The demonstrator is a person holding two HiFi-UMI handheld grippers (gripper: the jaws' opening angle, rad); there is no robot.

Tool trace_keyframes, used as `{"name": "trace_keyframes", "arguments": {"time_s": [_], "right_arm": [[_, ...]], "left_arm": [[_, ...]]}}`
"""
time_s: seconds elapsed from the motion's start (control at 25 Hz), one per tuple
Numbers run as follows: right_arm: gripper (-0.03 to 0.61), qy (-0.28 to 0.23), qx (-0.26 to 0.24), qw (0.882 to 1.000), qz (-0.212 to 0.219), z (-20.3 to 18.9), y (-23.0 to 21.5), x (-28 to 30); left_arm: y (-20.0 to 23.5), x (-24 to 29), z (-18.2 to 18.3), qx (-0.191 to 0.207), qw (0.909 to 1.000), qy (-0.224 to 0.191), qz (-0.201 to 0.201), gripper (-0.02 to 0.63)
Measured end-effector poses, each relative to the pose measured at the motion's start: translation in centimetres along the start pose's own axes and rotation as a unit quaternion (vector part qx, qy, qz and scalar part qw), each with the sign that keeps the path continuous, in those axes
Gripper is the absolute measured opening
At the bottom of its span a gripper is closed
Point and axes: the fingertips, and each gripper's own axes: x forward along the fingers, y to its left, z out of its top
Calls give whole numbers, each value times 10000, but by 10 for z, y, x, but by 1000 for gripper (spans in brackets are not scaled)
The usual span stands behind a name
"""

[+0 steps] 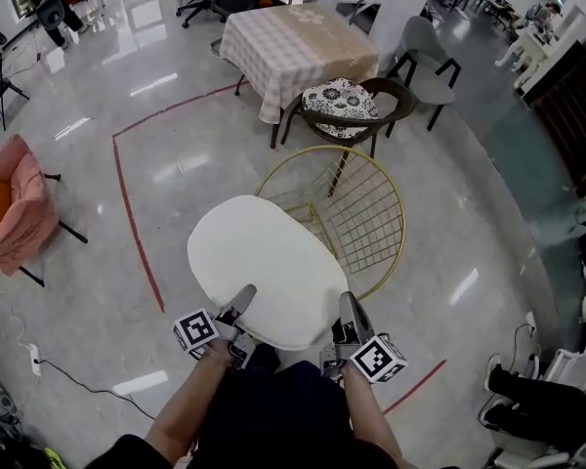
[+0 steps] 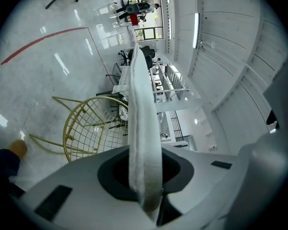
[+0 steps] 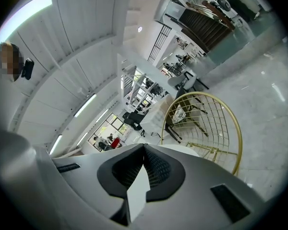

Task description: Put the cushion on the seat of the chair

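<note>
Gripping the near edge of a white oval cushion, both tools sit at the bottom of the head view. The left gripper is at the cushion's 7 o'clock and the right gripper at its 5 o'clock. Each one's own view shows its jaws narrow and pinched on the cushion's rim: a thick padded edge between the left pair, a thin white sliver between the right. The person's forearms run in from 6 o'clock beneath them.

The cushion is held out roughly flat above the pale glossy floor, not on the seat. Its far right edge overlaps the near rim of the gold wire chair, which stands at the cushion's 1 o'clock. Whether the two touch cannot be told.

A red floor line runs past at 9 o'clock, and further left stands a pink chair. Beyond the wire chair, toward 12 o'clock, a dark armchair holds a patterned pillow — behind it is a table under a checked cloth.
</note>
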Motion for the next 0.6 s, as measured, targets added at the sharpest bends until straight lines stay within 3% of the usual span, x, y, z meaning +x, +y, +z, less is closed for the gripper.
{"name": "trace_keyframes", "arguments": {"time_s": [0.2, 0.32, 0.6], "right_arm": [[18, 96, -154, 9998, -16, 1, 0, 16], [18, 179, -180, 9997, 37, 2, 0, 26], [18, 390, -219, 9989, 123, 9, -18, 45]], "left_arm": [[-3, 25, 12, 52, 9994, 200, -291, 72], [2, 35, 17, 81, 9991, 408, -54, 72], [8, 78, 12, 16, 9965, 740, -387, 72]]}}
